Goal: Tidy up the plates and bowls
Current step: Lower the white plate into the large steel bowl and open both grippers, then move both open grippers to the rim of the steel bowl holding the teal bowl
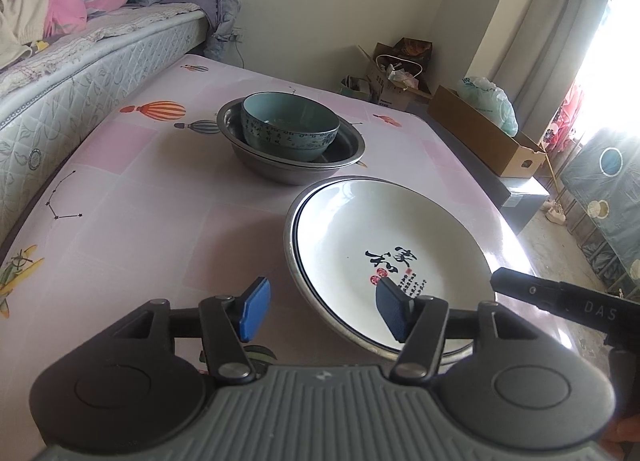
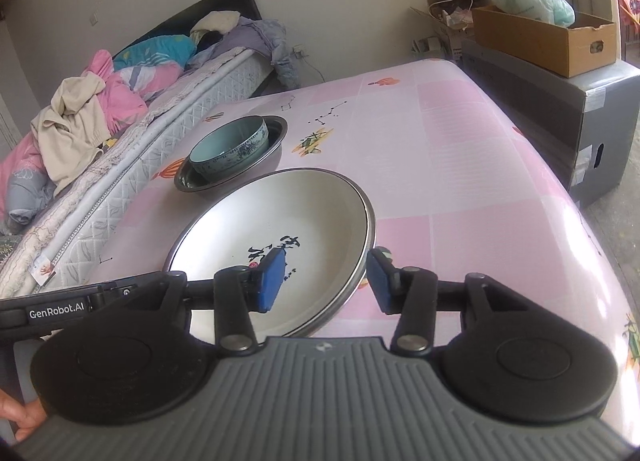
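A white plate [image 1: 380, 229] [image 2: 280, 221] with black calligraphy lies inside a shallow metal plate [image 1: 291, 257] [image 2: 370, 229] near the front of the pink table [image 1: 140, 221]. Behind it a teal bowl [image 1: 288, 127] [image 2: 228, 153] sits in a metal bowl [image 1: 352, 141] [image 2: 280, 129]. My left gripper [image 1: 324, 309] is open, its blue pads straddling the stacked plates' near left rim without pressing on it. My right gripper [image 2: 325, 283] is open too and straddles the near right rim, one pad over the white plate and one outside the metal rim.
A bed [image 1: 80, 73] [image 2: 120, 165] piled with clothes runs along the table's left side. Cardboard boxes [image 1: 480, 133] [image 2: 544, 37] and a plastic bag stand beyond the table's far right corner on a grey box [image 2: 600, 121]. Curtains [image 1: 540, 21] hang at the right.
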`<state>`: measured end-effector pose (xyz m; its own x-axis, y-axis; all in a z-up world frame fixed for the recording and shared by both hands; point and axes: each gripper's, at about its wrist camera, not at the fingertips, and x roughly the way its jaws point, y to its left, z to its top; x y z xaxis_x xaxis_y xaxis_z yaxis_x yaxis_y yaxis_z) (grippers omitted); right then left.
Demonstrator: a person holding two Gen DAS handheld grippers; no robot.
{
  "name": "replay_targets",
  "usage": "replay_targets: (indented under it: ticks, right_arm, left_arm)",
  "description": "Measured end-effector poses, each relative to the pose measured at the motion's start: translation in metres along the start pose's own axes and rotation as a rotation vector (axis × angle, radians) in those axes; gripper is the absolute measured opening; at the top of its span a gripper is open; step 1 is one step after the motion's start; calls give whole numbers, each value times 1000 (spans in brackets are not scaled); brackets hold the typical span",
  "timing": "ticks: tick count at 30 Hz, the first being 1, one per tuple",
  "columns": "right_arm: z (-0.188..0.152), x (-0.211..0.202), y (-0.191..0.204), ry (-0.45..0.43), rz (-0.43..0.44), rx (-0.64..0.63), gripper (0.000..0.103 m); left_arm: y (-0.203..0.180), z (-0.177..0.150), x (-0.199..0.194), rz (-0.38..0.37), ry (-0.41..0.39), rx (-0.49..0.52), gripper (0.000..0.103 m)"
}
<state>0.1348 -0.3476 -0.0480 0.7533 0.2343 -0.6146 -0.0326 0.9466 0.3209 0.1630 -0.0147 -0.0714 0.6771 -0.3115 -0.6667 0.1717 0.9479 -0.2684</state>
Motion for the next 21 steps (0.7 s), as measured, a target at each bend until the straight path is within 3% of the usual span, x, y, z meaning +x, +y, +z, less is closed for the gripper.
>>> replay_targets:
  ticks: [13, 18, 21]
  right_arm:
    - [-1, -15, -9, 3, 16, 52, 56]
    - [3, -13, -6, 5, 14, 54, 71]
    - [4, -12, -5, 3, 12, 48, 74]
  left_arm:
    - [13, 7, -12, 56, -13, -38, 80]
    - [18, 9, -11, 79, -12, -48, 82]
    - [21, 10, -8, 89, -6, -58, 82]
